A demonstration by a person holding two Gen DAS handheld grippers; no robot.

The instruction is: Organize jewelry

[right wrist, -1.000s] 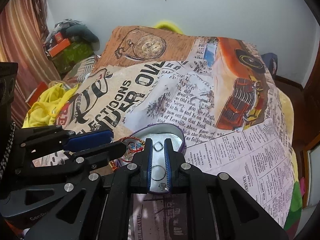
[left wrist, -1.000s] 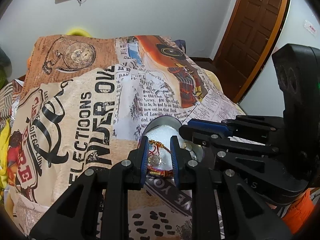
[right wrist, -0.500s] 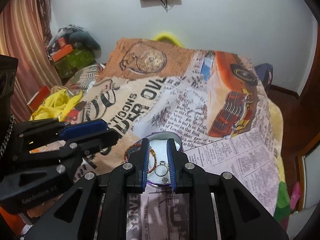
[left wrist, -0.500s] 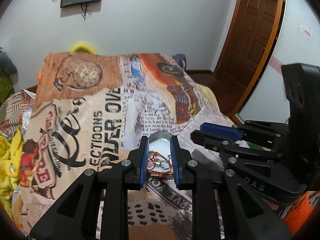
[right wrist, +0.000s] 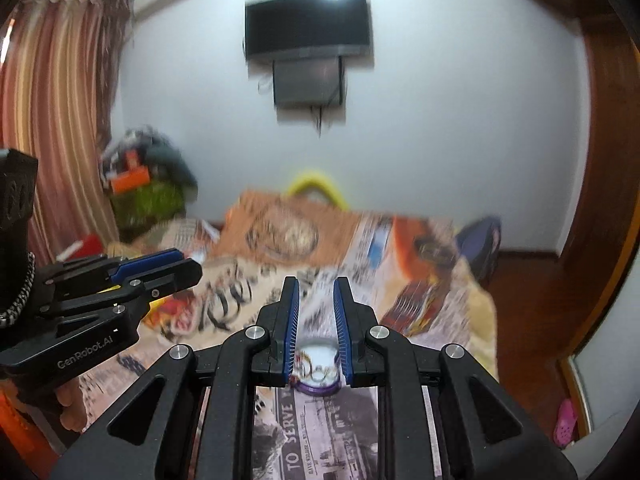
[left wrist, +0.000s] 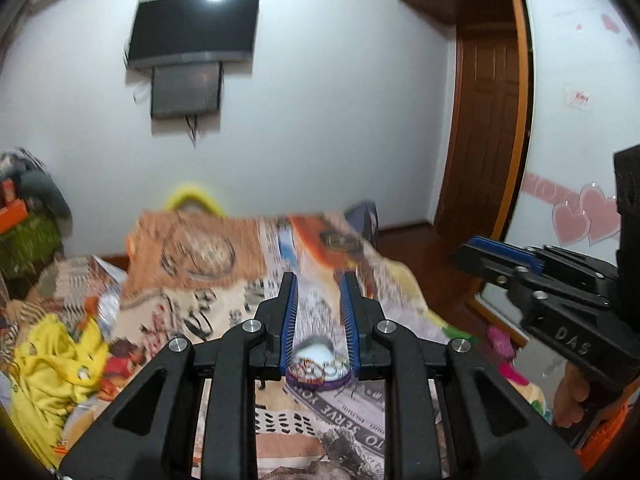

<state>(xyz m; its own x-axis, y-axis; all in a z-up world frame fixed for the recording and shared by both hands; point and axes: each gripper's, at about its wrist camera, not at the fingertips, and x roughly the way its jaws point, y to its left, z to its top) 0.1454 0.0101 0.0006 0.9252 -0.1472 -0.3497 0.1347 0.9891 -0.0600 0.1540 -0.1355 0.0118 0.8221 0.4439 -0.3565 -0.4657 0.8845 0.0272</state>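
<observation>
Bedspread (left wrist: 208, 312) printed like newspaper beneath wall-mounted television (left wrist: 194, 28).

A bed (right wrist: 360, 248) covered in a newspaper-print spread stands against a white wall, a dark television (right wrist: 307, 24) mounted above it, striped curtains (right wrist: 56, 120) to its left and a brown wooden door (left wrist: 486, 132) to its right.

The bedspread (right wrist: 360, 248) is printed with newspaper text, an orange car and a brown pocket-watch picture. On it sits a small dish (left wrist: 318, 372) with a purple rim and white inside, holding red-and-gold bangles (left wrist: 306, 372) and silver rings (right wrist: 322, 374). Both black grippers carry blue pads (left wrist: 289, 320), the curtain (right wrist: 52, 120) is striped red and cream, and yellow cloth (left wrist: 52, 364) lies at the left.
</observation>
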